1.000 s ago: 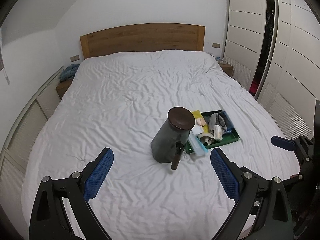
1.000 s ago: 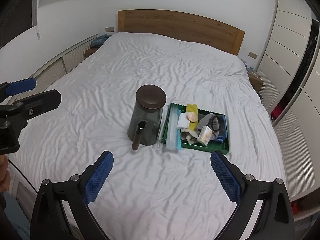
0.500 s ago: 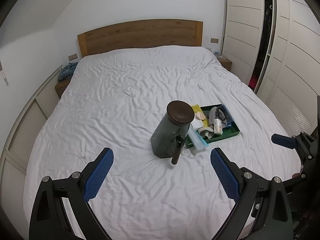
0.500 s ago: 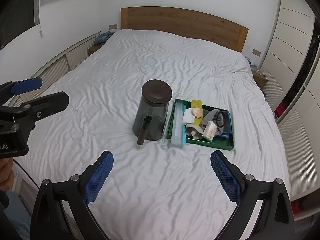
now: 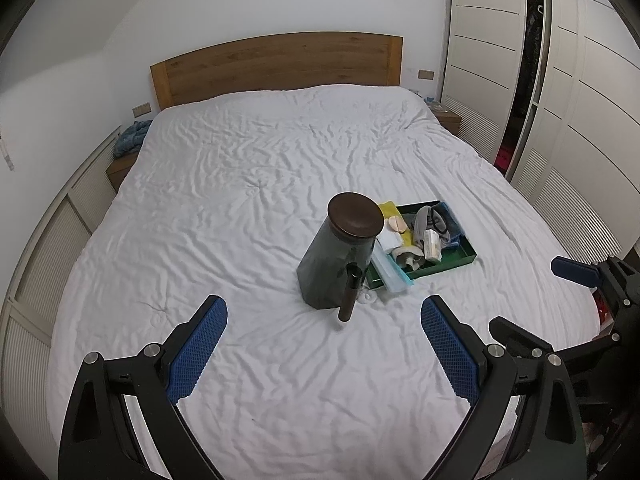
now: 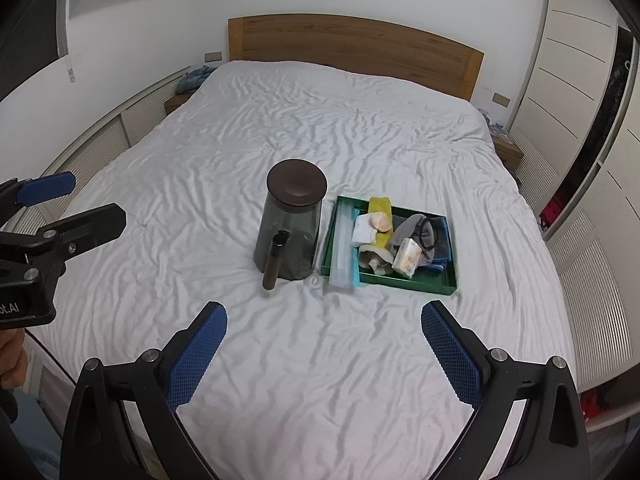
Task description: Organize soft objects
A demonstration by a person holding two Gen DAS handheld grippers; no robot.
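A green tray (image 6: 416, 282) (image 5: 460, 262) lies on the white bed, holding several soft items: a yellow cloth (image 6: 380, 206), a white pad (image 6: 364, 232), grey and blue fabric (image 6: 412, 228) and a small packet (image 6: 407, 258). A clear blue-edged pouch (image 6: 342, 248) leans on its left rim. Left of it stands a dark smoky jar (image 6: 290, 232) (image 5: 336, 264) with a brown lid and a dark tube (image 6: 274, 260) leaning on its front. My left gripper (image 5: 324, 338) and right gripper (image 6: 324, 340) are both open and empty, above the bed's near part, well short of the jar and tray.
The white bed (image 6: 320, 128) has a wooden headboard (image 6: 352, 48). White wardrobe doors (image 5: 520, 80) stand on the right. A low slatted wall unit (image 5: 52, 240) runs along the left, with a blue cloth (image 5: 130, 142) on a bedside shelf.
Both grippers have drawn back and risen a little, so the jar and tray look slightly smaller and farther. Both stay open and empty. The objects have not moved.
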